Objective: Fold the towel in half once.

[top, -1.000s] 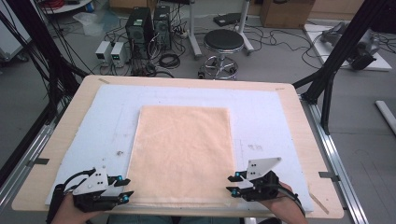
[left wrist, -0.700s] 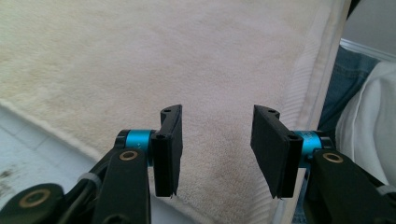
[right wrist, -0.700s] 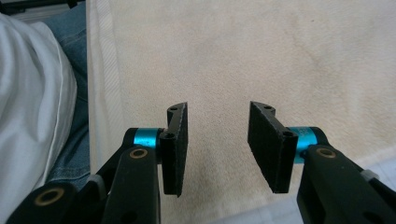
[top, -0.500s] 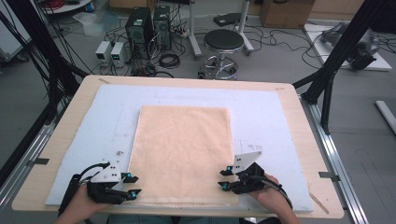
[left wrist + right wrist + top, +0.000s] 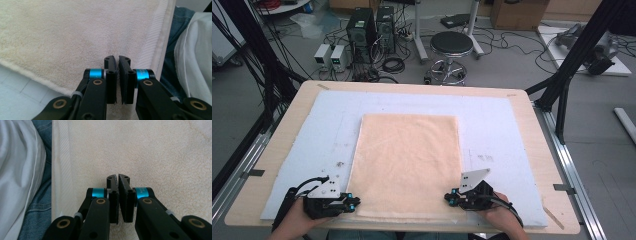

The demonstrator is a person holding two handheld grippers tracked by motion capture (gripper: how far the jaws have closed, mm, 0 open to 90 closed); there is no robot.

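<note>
A peach-coloured towel (image 5: 407, 160) lies flat on the pale mat (image 5: 502, 130). My left gripper (image 5: 354, 203) rests at the towel's near left corner, pointing right. My right gripper (image 5: 448, 199) is at the near right corner, pointing left. In the left gripper view the jaws (image 5: 117, 60) are shut over the towel (image 5: 62, 32), close to its ribbed hem (image 5: 152, 47). The right gripper view shows that gripper (image 5: 117, 178) shut too, above the towel (image 5: 150, 150) beside its hem (image 5: 61, 157). I see no cloth pinched between either pair of jaws.
The mat covers most of a wooden table (image 5: 539, 150). The person's white top (image 5: 195, 50) and jeans (image 5: 37, 215) are just past the near edge. Beyond the far edge stand a stool (image 5: 452, 45), computer cases (image 5: 372, 25) and floor cables.
Both grippers have moved inward from outside the towel's sides onto its near corners. The towel itself has not shifted.
</note>
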